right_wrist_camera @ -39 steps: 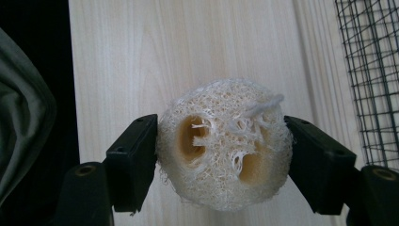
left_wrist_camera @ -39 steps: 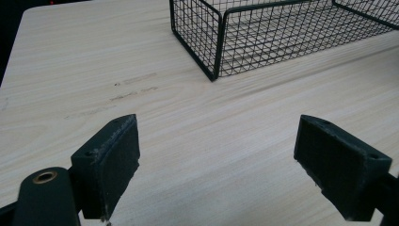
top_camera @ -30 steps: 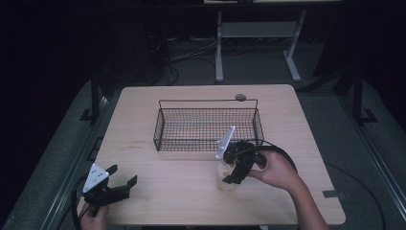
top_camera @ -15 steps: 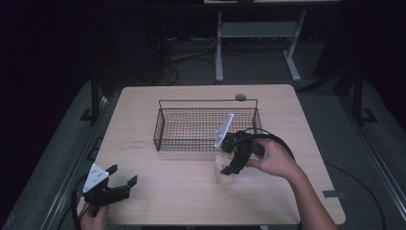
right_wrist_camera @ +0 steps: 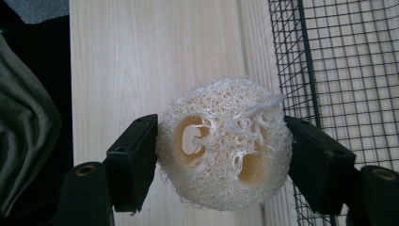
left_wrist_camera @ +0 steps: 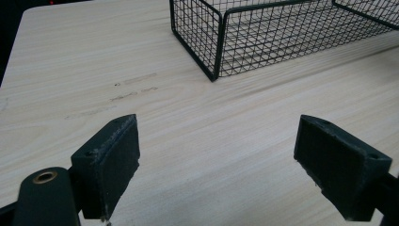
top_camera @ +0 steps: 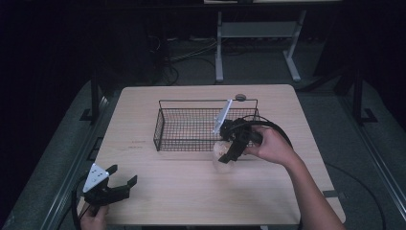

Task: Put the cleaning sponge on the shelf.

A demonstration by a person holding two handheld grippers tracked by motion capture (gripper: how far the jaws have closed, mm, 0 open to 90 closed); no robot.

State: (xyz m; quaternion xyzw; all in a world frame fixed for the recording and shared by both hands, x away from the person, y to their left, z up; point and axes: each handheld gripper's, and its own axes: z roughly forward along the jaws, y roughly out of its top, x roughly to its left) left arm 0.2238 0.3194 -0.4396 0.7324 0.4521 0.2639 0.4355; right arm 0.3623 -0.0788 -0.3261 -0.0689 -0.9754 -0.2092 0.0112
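R gripper (right_wrist_camera: 221,150) was clamped on the loofah (right_wrist_camera: 223,143), one pad (right_wrist_camera: 134,160) on each flank, jaws pressing in a bit so the fibre bulged past them; hole-riddled cut face pointed back at my cam. In the high view the loofah (top_camera: 223,151) hung off my R gripper (top_camera: 230,152) just outside the near wall of the wire basket (top_camera: 191,143), so the basket sat just beyond my fingertips, its mesh (right_wrist_camera: 339,61) right beside one pad. Couldn't tell if the loofah was touching the table (top_camera: 191,191) or slightly off it. L gripper (top_camera: 122,184) sat well apart at the near L corner, jaws spread wide w/ nothing btwn them, bare wood ahead and the basket corner (left_wrist_camera: 216,42) farther out in front. Looked like the job was dropping the loofah into the basket, approx halfway, lift over the wall not yet done. Risks, my guess: loofah is light and springy, so grip is on soft fibre only; a knock vs the top wire could twist or pop it out. If I didn't raise enough, the far pad or loofah would catch the rim and shove the basket, since it's light and unheld. Loose strands might also snag mesh on release.
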